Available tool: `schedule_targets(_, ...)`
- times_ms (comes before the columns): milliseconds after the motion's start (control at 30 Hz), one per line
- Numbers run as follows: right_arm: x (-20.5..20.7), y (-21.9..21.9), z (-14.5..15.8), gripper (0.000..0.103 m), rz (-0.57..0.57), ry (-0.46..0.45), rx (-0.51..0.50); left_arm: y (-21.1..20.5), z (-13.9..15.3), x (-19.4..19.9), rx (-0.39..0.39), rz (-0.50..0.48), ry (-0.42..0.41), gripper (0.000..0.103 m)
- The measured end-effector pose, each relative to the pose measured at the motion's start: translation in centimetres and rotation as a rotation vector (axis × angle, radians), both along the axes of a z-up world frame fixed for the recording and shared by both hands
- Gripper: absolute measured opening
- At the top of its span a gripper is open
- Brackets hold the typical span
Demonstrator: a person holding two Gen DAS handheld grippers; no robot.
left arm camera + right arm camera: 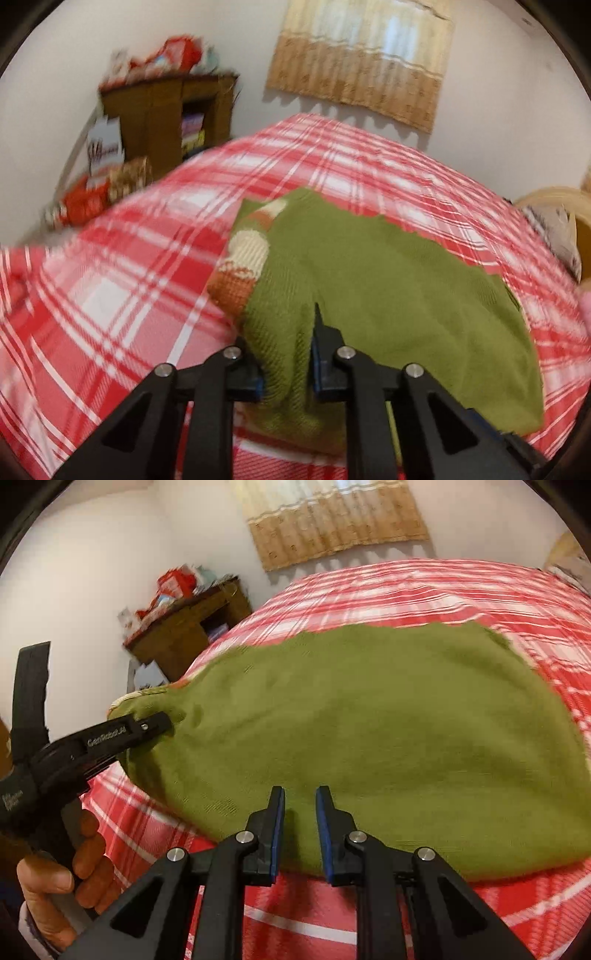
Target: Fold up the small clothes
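Observation:
A green knit sweater [388,277] lies on a bed with a red and white plaid cover [110,277]; a cream and orange patterned part [243,258] shows at its left side. My left gripper [291,343] is shut on a bunched fold of the sweater's near left edge, which is raised off the cover. The right wrist view shows that same left gripper [162,723] pinching the sweater [369,720] at its left end, with a hand [55,886] on the handle. My right gripper [301,797] sits at the sweater's near edge, jaws narrow, green fabric filling the gap.
A brown wooden cabinet [166,122] with red items on top stands by the wall beyond the bed's left side. A tan curtain [362,55] hangs on the far wall. A light wicker object [554,206] sits at the bed's right edge. The plaid cover [480,590] stretches beyond the sweater.

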State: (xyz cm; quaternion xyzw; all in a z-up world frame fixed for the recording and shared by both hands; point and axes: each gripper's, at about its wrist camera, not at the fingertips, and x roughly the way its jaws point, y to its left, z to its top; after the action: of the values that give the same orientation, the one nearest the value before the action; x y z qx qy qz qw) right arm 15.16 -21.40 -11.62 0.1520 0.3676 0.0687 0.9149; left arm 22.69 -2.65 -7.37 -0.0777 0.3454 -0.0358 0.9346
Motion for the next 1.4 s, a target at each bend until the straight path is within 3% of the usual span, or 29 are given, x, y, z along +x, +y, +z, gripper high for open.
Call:
schedule_targets(233, -1.5, -4.6, 0.7, 0.018, -0.105, -0.001, 0.018, -7.0, 1.9, -2.8, 0.19, -0.24, -0.159, 0.016)
schedule_targets(333, -1.9, -6.0, 0.8, 0.018, -0.13, 0.007, 0.023, -10.0, 0.2, -3.0, 0.26, -0.341, -0.128, 0.016)
schedule_targets(467, -1.8, -7.4, 0.6, 0.018, -0.145, 0.024, 0.037, -11.3, -1.9, -2.8, 0.305, -0.392, -0.079, 0.016)
schedule_targets(600, -0.9, -8.3, 1.8, 0.021, -0.119, 0.003, 0.075, -11.0, -1.9, -3.2, 0.277, -0.399, -0.078, 0.016)
schedule_targets(633, -0.5, -8.5, 2.1, 0.032, -0.104, -0.003, 0.103, -10.8, -1.9, -3.1, 0.262, -0.4, -0.076, 0.016)
schedule_targets(667, 0.1, -8.6, 2.4, 0.05, -0.086, -0.008, 0.135, -10.5, -1.9, -3.1, 0.247, -0.4, -0.074, 0.016)
schedule_targets(733, 2.0, -8.4, 3.4, 0.068, -0.043, -0.016, 0.188, -10.2, -1.9, -2.9, 0.221, -0.395, -0.073, 0.016)
schedule_targets(967, 11.3, -4.5, 4.2, 0.068, 0.157, 0.077, 0.234, -9.6, -2.2, -3.0, 0.141, -0.388, -0.072, 0.016)
schedule_targets(1200, 18.8, 1.2, 2.1, 0.068, 0.318, 0.204, 0.118, -9.6, -2.2, -2.9, 0.111, -0.399, -0.061, 0.016)
schedule_targets(1233, 19.2, 1.7, 2.1, 0.067, 0.321, 0.192, 0.087, -9.5, -2.2, -2.8, 0.103, -0.401, -0.059, 0.016)
schedule_targets(1267, 19.3, 2.4, 2.3, 0.056, 0.329, 0.167, 0.051, -9.4, -2.2, -2.8, 0.093, -0.402, -0.056, 0.017)
schedule_targets(1300, 19.3, 3.1, 2.5, 0.043, 0.349, 0.142, 0.011, -9.3, -2.1, -2.8, 0.088, -0.403, -0.054, 0.017)
schedule_targets(1333, 19.4, 3.5, 2.5, 0.016, 0.356, 0.134, -0.016, -9.3, -2.1, -2.8, 0.085, -0.403, -0.054, 0.017)
schedule_targets(1400, 19.3, 3.8, 2.7, 0.012, 0.35, 0.113, -0.037, -9.5, -2.1, -2.9, 0.087, -0.403, -0.053, 0.017)
